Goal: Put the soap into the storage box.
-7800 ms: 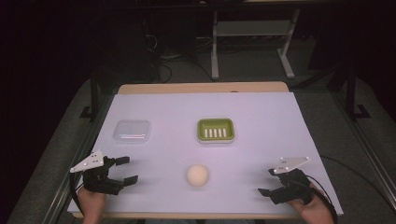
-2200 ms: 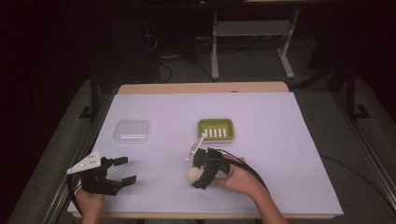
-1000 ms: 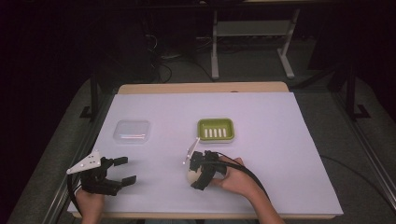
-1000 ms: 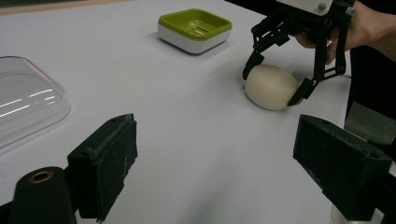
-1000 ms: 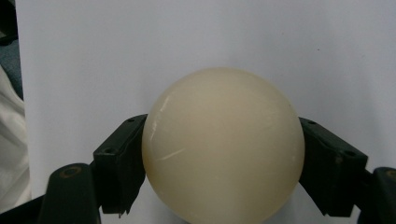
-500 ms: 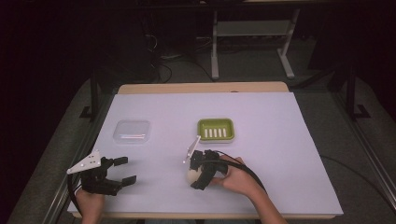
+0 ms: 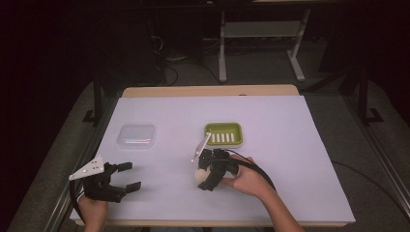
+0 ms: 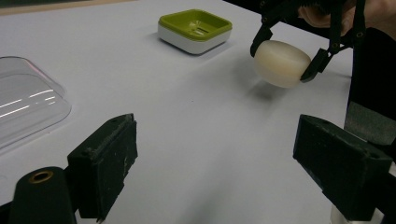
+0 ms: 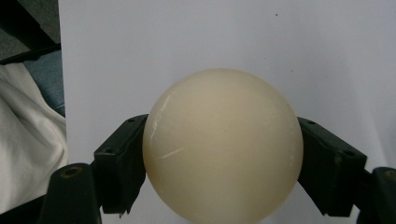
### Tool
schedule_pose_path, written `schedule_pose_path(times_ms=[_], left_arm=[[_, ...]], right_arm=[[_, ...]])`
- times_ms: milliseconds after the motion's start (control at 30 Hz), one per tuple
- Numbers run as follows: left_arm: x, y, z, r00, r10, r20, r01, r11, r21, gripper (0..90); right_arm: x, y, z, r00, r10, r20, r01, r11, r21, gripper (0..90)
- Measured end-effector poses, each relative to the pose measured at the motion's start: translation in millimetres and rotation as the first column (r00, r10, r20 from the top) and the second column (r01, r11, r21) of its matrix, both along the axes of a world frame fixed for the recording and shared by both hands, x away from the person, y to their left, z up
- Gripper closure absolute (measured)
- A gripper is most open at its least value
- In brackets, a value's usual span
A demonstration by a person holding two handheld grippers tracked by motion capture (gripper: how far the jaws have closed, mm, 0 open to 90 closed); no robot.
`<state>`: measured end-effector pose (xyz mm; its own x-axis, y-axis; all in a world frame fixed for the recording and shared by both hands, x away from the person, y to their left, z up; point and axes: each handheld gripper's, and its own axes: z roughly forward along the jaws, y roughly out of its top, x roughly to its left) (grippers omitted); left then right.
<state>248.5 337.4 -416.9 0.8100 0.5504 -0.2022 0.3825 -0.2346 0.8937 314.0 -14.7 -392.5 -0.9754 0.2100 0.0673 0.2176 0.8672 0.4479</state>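
Right gripper [image 7: 205,175] clenched on the round cream-white soap bar [image 9: 222,144], one black jaw pressed to each side in the right gripper view. Held clear of the white-covered counter [image 7: 300,145] in the left gripper view, soap bar [image 8: 281,63] up off the surface with a soft shadow beneath it. From the high view, sitting near the front middle of the counter, soap bar [image 7: 198,176] peeking out at the left of the black jaws, hand [image 7: 244,176] wrapped behind, black cable looping back over the wrist.

Just beyond it, toward the far side: green rectangular soap dish with a slotted floor and white base [image 7: 223,134], empty, apart from the soap. Same dish [image 8: 194,30] seen in the left gripper view, far left of the held bar.

Over at the left, clear plastic rectangular lid [image 7: 137,136] lying flat on the counter, well apart from the dish; edge of it [image 8: 28,100] in the left gripper view too.

Left gripper [image 7: 129,175] resting at the front left corner, jaws spread wide, nothing between them. Bare white surface in the gap in the left gripper view.
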Motion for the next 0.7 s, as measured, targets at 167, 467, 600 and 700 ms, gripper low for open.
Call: schedule_pose_path(times_ms=[167,467,600,700], left_arm=[[0.0,-0.3,-0.1,1.0,0.0,0.0,0.0,1.0,0.0,13.1],[-0.1,-0.2,-0.1,1.0,-0.002,0.002,0.002,1.0,0.001,13.0],[0.0,0.4,-0.1,1.0,-0.002,0.001,0.002,1.0,0.002,13.1],[0.0,0.5,0.0,1.0,-0.001,0.001,0.001,1.0,0.002,13.0]], right_arm=[[2.3,-2.7,4.9,0.9999,-0.003,0.011,0.003,1.0,-0.001,23.3],[4.3,-8.6,16.3,0.9995,-0.018,0.026,0.017,1.0,0.016,23.3],[7.5,-10.9,19.5,0.9994,-0.019,0.028,0.018,0.999,0.026,23.3],[9.5,-11.9,22.0,0.9993,-0.022,0.029,0.021,0.999,0.032,23.3]])
